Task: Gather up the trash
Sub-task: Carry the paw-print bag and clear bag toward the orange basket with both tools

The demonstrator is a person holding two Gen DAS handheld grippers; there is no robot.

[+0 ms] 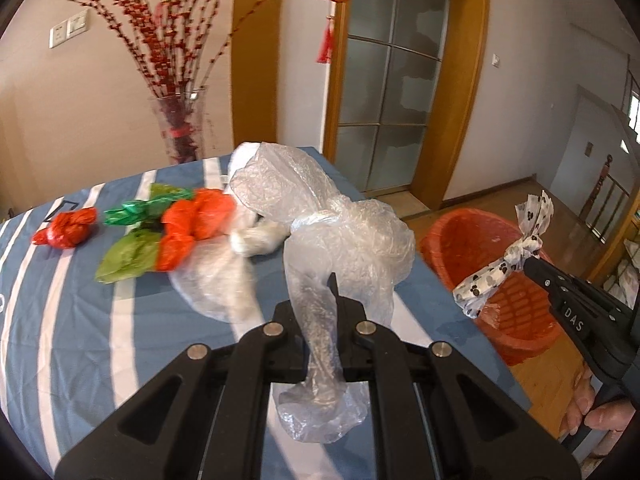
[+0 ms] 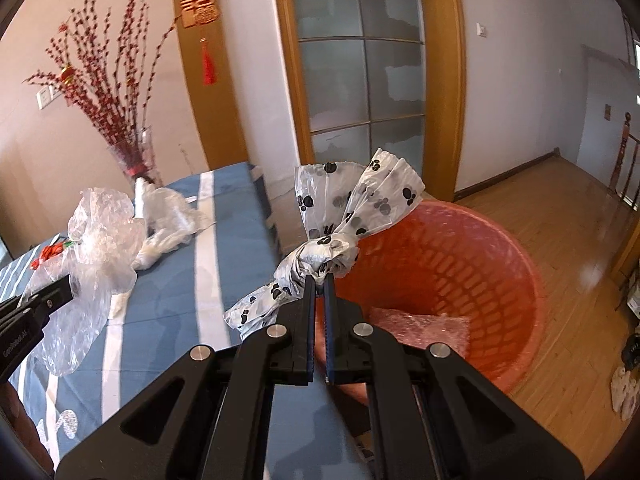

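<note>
Over the red basket (image 2: 460, 264), which stands on the floor just off the table's (image 1: 80, 320) right edge, the right gripper (image 2: 318, 280) holds a knotted paw-print bag (image 2: 344, 216), jaws shut tight on the knot. The left gripper (image 1: 334, 300) is closed on a knotted clear bag (image 1: 344, 236), lifted above the table near that same edge.

Judging by this, the step is carrying both bags to the basket. To do it well, each bag should hang fully inside the rim before the jaws part; the clear bag's loose tail could snag on the table edge or the rim, so it wants lifting clear first. Light film may cling to the pads, so a wide opening would help.

Count: two bags in the grippers; on the table, two red knotted bags (image 1: 66, 228), one green (image 1: 132, 236), and at least one more clear or white bag (image 1: 216, 276). One basket, with one pink wrap (image 2: 420, 326) lying in its bottom.
</note>
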